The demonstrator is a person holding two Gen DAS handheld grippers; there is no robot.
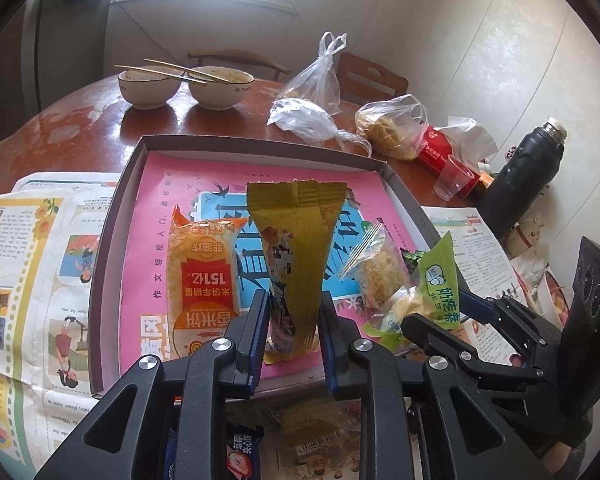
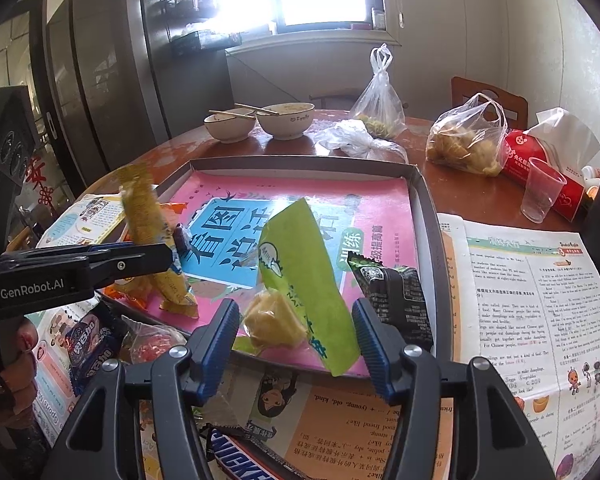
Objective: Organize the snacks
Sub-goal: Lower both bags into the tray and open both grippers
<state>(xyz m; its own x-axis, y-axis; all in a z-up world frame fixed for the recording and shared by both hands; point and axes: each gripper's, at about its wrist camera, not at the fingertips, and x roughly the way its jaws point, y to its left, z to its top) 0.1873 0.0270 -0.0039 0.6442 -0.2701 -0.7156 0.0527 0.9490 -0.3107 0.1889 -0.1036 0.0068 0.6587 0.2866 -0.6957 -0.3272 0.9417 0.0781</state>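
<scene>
Two grippers work over a shallow snack box on a cluttered wooden table.

In the left wrist view the left gripper sits at lower centre, its blue pads close on either side of a gold snack packet that stands upright over the box; they seem to pinch its lower end, though I can't quite see contact. Left of it in the box lies an orange rice cracker pack. In the right wrist view the right gripper is at lower centre with its jaws spread, and a green snack packet leans between them over the box's near edge, the pads apparently clear of it. A black wrapper lies just right of that. Two bowls stand at upper centre.
</scene>
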